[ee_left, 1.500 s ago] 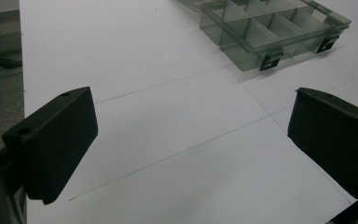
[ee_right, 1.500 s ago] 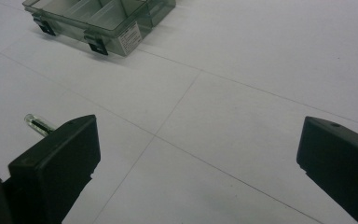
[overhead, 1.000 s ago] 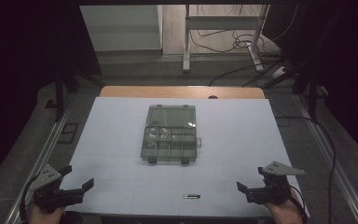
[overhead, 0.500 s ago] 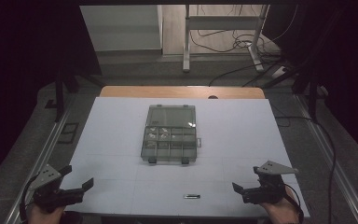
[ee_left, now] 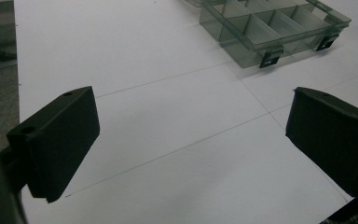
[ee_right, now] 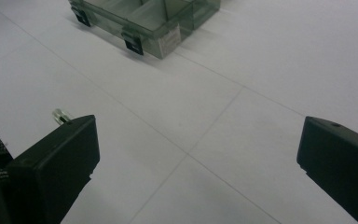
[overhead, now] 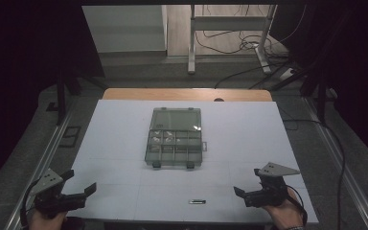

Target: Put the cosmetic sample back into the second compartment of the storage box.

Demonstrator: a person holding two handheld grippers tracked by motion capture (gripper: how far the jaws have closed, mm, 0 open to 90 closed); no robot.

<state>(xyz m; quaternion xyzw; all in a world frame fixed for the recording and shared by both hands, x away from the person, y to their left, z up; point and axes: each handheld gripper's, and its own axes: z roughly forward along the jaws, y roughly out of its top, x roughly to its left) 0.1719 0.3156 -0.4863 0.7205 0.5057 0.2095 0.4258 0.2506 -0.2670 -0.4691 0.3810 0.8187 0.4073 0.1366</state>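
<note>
High view: organizer box beyond fingers.

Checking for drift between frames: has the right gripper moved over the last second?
Yes. In the high view the right gripper has shifted left along the table's near edge, toward the small metal part; the compartment box has stayed put.

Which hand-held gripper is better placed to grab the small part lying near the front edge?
Probably the right. The right hand-held gripper sits close beside the small part, jaws open and aimed toward it; the part's tip shows by its jaw in the right gripper view. The left hand-held gripper is much farther off.
</note>
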